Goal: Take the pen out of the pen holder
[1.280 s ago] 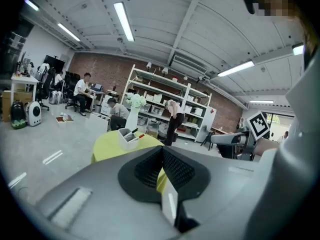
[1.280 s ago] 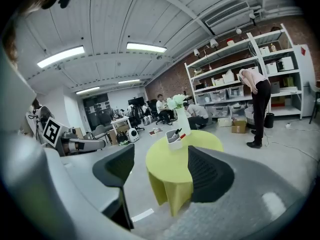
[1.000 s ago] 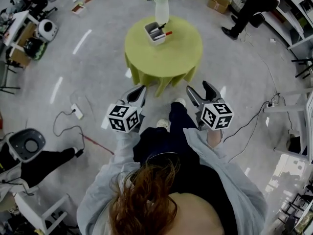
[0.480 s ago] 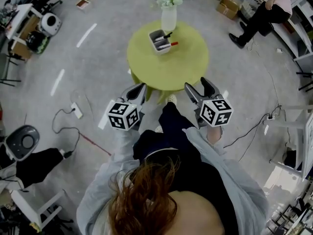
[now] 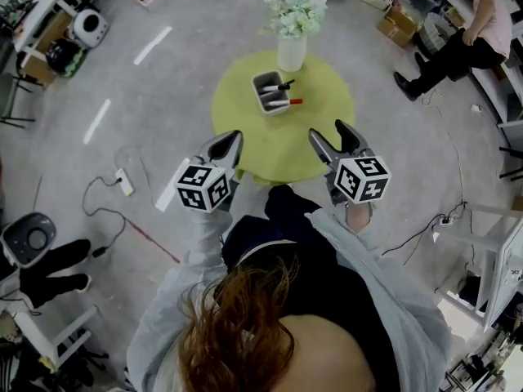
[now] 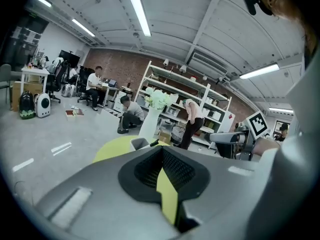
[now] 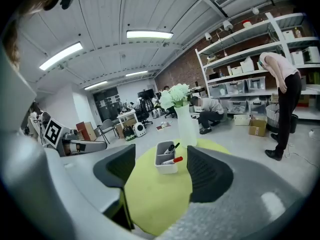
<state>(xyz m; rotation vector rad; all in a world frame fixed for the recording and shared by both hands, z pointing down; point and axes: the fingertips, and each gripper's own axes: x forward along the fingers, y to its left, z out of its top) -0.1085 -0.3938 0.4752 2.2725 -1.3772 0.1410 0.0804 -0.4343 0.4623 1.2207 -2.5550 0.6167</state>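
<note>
Fingers [image 7: 207,174] of the right gripper [image 5: 328,133] stand wide apart and empty, framing the pen holder [image 7: 165,161] from well short of it. Those of the left gripper [image 5: 227,144] are pressed together on nothing. The holder sits on the desk [image 5: 270,141] with a black pen [image 5: 282,85] and a red-capped pen [image 5: 288,102] leaning in it, and a vase [image 5: 292,53] just behind. A reach that runs long could knock the vase. A slanted pull might tip the holder, which looks light.

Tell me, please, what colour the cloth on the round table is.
Plain yellow-green; the tablecloth shows best in the head view.
</note>
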